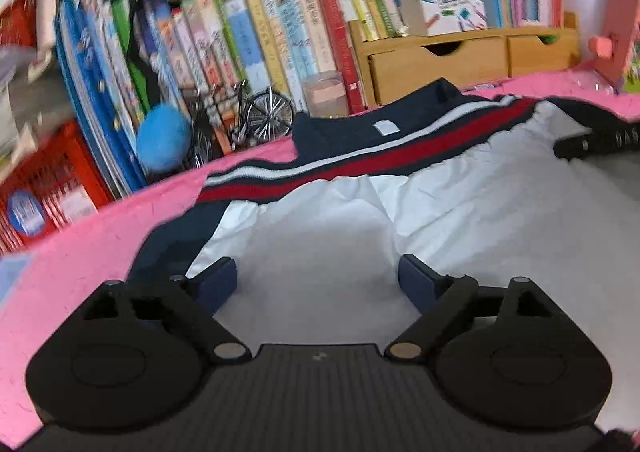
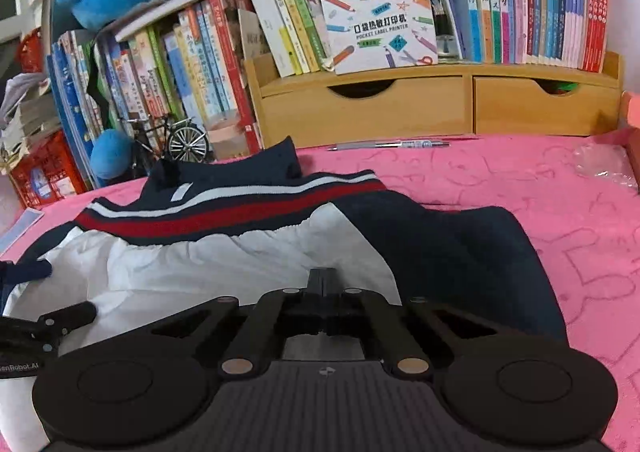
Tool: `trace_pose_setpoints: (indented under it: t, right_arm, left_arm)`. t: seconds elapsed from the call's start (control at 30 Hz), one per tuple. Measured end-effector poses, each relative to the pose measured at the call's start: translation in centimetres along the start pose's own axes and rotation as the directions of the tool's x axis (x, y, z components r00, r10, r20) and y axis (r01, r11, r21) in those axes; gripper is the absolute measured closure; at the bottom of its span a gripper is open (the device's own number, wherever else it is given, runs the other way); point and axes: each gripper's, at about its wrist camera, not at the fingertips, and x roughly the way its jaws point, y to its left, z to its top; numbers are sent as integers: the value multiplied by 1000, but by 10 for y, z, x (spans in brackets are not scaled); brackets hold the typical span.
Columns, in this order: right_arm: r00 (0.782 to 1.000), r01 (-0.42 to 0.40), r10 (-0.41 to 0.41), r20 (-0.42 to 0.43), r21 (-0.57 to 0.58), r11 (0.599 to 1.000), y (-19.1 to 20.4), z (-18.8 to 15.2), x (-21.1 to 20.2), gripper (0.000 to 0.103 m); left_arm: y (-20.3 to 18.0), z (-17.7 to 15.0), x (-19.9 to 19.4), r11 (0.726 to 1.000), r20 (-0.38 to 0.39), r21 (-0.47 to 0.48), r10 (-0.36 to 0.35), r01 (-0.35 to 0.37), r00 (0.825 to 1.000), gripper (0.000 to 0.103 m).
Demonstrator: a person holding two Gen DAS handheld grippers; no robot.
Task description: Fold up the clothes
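Lying flat on the pink table cover (image 2: 520, 180), the garment (image 2: 248, 212) sits well short of the wooden drawer unit (image 2: 400, 104) and books (image 2: 192, 64): navy knit top with red and white stripes, white gathered cloth below

Left gripper (image 1: 316, 280) over the white part, jaws wide apart, nothing between the pads, no hold on the cloth

Right gripper (image 2: 324, 284) with jaws fully together at the seam of white cloth and navy side panel; whether any fabric is pinched between them, cannot tell

Handling, as judged:
- light, soft, limp; will sag and drape when lifted at one point
- knit likely grippy, white cloth thinner and smoother, may slip from the pads
- not fragile

Best hold: outer edges or corners, one each side, pinching a single layer at the hem or navy side seam
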Motion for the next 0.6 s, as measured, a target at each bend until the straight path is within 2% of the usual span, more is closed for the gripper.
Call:
trace_pose_setpoints:
  t: [0.07,0.23,0.3,0.33,0.4,0.5,0.57,0.6]
  right_arm:
    - [1000,13,-13,-7,-16,1000,2,1,4,103]
    - [1000,6,-6,-8,31,1000,1,8,10,102]
    - [1000,16,-16,-3,41,999,10,2,-9,92]
    - [1000,13,-13,-6,31,999,17,-2,-20,80]
    - [999,-40,39,-11,-95,995,43,-12,-47,74]
    - [992,-125,124,-21,-241,962,80,-28,-72,75]
    - [981,-194,178,-83,-263,945,97,-39,-71,75]
    - [977,-206,183,-109,-261,943,102,-43,-67,75]
  left_arm:
    - [7,1,4,999,-18,-39,-13,12,1000,5]
    - [9,6,-3,998,-43,-65,-21,19,999,6]
    - [9,10,-17,996,-37,-71,-64,62,997,7]
    - [8,13,-25,993,-20,-72,-99,97,995,7]
    - [2,23,-33,989,5,-58,-138,138,990,8]
    - [-18,39,-16,994,-30,-2,-113,113,993,21]
    - [-25,46,7,995,-62,-7,-96,95,993,41]
    - [-27,50,19,996,-75,-14,-84,83,994,41]
